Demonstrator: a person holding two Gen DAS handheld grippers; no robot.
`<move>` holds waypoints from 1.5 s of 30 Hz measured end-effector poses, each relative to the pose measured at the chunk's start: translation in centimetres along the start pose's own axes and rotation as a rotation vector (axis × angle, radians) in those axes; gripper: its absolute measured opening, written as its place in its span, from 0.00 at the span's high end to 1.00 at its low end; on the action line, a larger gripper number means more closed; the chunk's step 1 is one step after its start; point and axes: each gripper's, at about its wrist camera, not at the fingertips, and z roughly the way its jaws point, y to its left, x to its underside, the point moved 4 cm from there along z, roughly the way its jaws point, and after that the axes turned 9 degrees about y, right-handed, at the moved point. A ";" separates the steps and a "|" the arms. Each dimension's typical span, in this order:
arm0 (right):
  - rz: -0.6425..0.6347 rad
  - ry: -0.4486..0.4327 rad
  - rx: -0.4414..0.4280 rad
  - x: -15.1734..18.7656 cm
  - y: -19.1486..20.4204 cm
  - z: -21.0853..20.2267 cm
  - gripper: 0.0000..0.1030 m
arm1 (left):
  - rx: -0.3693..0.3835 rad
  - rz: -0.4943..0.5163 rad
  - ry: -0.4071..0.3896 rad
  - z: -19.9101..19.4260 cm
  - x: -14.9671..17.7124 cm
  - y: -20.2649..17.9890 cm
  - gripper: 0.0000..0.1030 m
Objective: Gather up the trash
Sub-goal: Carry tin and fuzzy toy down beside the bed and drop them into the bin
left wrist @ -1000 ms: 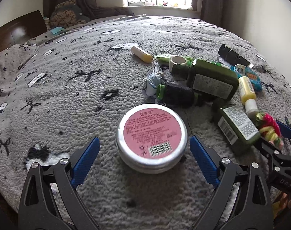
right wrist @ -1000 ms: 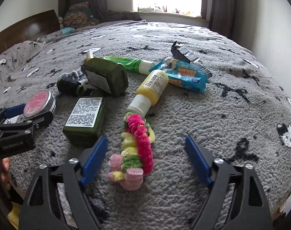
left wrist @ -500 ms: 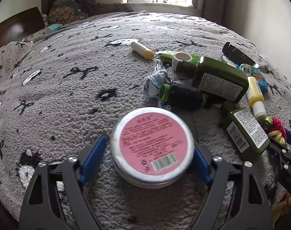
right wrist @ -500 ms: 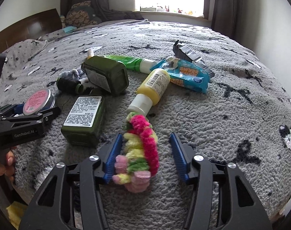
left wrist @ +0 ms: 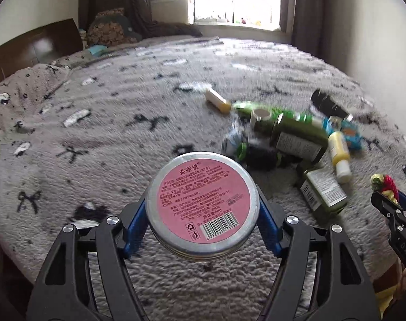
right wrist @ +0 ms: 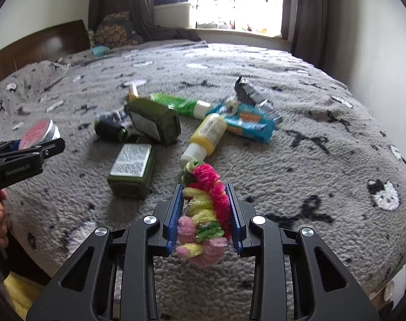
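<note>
My left gripper (left wrist: pixel 201 214) is shut on a round metal tin with a pink label (left wrist: pixel 201 203) and holds it lifted above the grey blanket (left wrist: pixel 96 139). My right gripper (right wrist: pixel 205 214) is shut on a fuzzy pink, yellow and green scrunchie bundle (right wrist: pixel 205 208), also raised off the bed. The tin also shows in the right wrist view (right wrist: pixel 39 132), held at the far left. The scrunchie bundle shows in the left wrist view (left wrist: pixel 385 186) at the right edge.
A pile lies mid-bed: two dark green bottles (right wrist: pixel 153 123) (right wrist: pixel 132 168), a yellow bottle (right wrist: pixel 207 139), a green tube (right wrist: pixel 176 104), a blue wrapper (right wrist: pixel 250 123), a black packet (right wrist: pixel 250 93), a dark green-capped bottle (right wrist: pixel 109 128). Window and curtains behind; bed edge near.
Both grippers closed from open: the left on the tin, the right on the scrunchie bundle. Both have lifted their objects off the blanket.
</note>
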 end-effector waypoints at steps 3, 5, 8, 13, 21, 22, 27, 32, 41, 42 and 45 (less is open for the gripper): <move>0.004 -0.066 -0.012 -0.6 -0.1 -3.2 0.69 | 0.002 0.007 -0.068 -3.5 -0.8 -0.2 0.35; -0.001 -0.113 -0.022 -1.1 0.0 -5.4 0.69 | 0.007 0.025 -0.118 -6.3 -1.2 -0.7 0.35; -0.007 -0.185 -0.057 -1.6 0.4 -9.2 0.69 | 0.013 0.066 -0.174 -10.0 -1.3 -1.8 0.35; -0.032 -0.280 -0.076 -1.5 0.6 -14.6 0.68 | 0.004 0.107 -0.259 -15.1 -0.3 -2.6 0.35; -0.065 -0.318 -0.115 3.0 0.8 -18.2 0.68 | 0.099 0.128 -0.253 -16.8 6.2 -3.8 0.35; -0.066 -0.311 -0.114 3.8 0.9 -18.0 0.68 | 0.107 0.131 -0.243 -16.6 7.0 -3.9 0.35; -0.048 -0.205 -0.121 7.4 1.2 -15.4 0.68 | 0.139 0.144 -0.141 -13.9 11.9 -4.8 0.35; -0.025 -0.059 -0.172 11.0 2.1 -11.3 0.68 | 0.163 0.161 -0.026 -10.9 16.3 -5.6 0.35; -0.032 0.128 -0.161 16.2 3.2 -5.6 0.68 | 0.219 0.140 0.182 -5.6 23.1 -6.0 0.35; -0.039 0.146 -0.157 16.6 3.3 -5.1 0.68 | 0.226 0.138 0.208 -5.0 24.0 -6.0 0.35; -0.045 0.201 -0.153 17.8 3.6 -3.5 0.68 | 0.225 0.146 0.257 -3.8 25.6 -6.1 0.35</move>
